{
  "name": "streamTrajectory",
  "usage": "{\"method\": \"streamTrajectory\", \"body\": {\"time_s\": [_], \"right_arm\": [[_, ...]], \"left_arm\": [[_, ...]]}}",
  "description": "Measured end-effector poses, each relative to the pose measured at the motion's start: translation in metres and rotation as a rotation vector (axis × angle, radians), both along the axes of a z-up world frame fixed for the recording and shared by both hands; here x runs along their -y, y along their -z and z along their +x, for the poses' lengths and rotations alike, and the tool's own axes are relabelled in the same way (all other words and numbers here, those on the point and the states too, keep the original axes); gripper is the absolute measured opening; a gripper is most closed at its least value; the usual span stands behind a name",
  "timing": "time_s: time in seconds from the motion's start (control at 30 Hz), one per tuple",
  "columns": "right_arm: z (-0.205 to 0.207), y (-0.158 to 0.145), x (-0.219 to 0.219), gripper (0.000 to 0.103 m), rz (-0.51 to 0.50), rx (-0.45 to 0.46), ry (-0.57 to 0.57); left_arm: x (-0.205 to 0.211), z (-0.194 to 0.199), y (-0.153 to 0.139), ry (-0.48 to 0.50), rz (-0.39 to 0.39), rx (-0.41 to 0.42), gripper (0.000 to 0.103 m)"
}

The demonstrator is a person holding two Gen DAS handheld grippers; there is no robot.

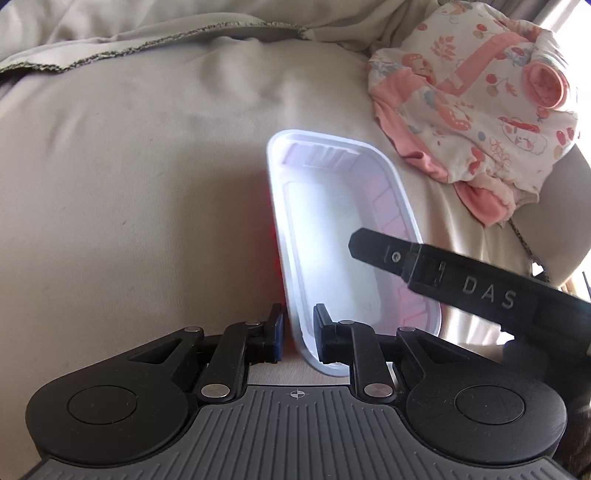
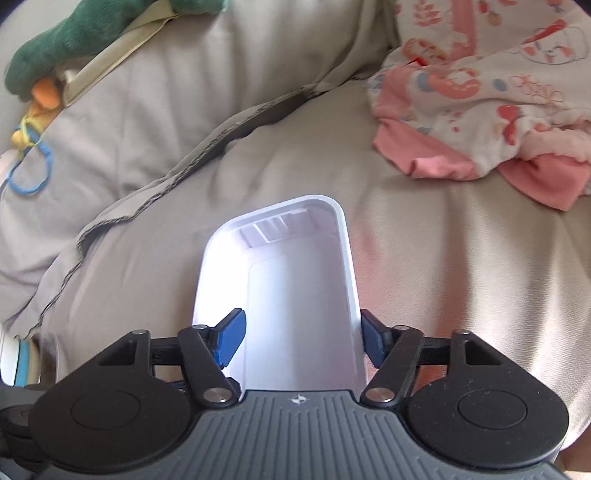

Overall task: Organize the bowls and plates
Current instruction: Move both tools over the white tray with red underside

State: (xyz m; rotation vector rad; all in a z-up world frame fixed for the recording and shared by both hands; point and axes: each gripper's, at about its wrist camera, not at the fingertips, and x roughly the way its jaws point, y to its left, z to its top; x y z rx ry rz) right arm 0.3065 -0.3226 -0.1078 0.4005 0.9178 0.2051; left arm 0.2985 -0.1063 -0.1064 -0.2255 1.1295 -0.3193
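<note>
- Left wrist view: the left gripper (image 1: 298, 332) has its jaws drawn close on the near left rim of a white tray (image 1: 332, 229), one pad outside the wall and one inside, so it has hold of the tray by that wall.
- The tray is a long rectangular plastic dish with rounded corners; it runs ahead of the left gripper, tilted, over a beige bed cover (image 1: 129, 184). A red glow shows along the outside of its left wall.
- Only this view shows a finger of the right gripper (image 1: 391, 254), coming in from the right over the tray's right rim, with raised letters on its black body.
- Right wrist view: the right gripper (image 2: 301, 338) stands about half open; its left pad is inside the tray (image 2: 295, 295) and its right pad is just outside the right wall. Whether either pad presses on the wall is hard to tell, and a gap shows at the left pad.
- Only this view shows a green plush toy (image 2: 74, 33) far ahead to the left, with orange parts and a blue loop below it.
- A pink-and-white printed cloth (image 1: 480, 96) lies ahead to the right in both views, cut off by the frame in the right wrist view (image 2: 480, 92).
- The tray's near end is hidden under each gripper body, and its floor is washed out by glare.
</note>
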Motion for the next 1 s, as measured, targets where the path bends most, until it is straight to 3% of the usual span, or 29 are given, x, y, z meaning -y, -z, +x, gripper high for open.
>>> {"method": "streamTrajectory", "body": {"time_s": [0.13, 0.3, 0.47, 0.57, 0.83, 1.0], "right_arm": [[-0.009, -0.008, -0.014, 0.068, 0.008, 0.032, -0.063], [-0.028, -0.005, -0.059, 0.068, 0.004, 0.024, -0.165], [-0.045, -0.004, -0.099, 0.070, 0.045, 0.019, -0.277], [-0.051, -0.003, -0.113, 0.070, -0.019, 0.031, -0.288], [-0.047, 0.002, -0.103, 0.076, -0.053, 0.026, -0.198], [-0.045, 0.003, -0.089, 0.073, 0.064, 0.024, -0.201]], "left_arm": [[-0.028, -0.018, -0.002, -0.029, -0.042, -0.024, 0.020], [-0.069, -0.052, -0.008, -0.059, 0.012, -0.024, 0.020], [-0.107, -0.067, -0.009, -0.194, 0.070, -0.010, 0.020], [-0.117, -0.064, -0.009, -0.243, 0.082, 0.004, 0.020], [-0.089, -0.058, -0.001, -0.170, 0.146, 0.001, 0.020], [-0.065, -0.066, -0.011, -0.072, 0.230, 0.050, 0.021]]}}
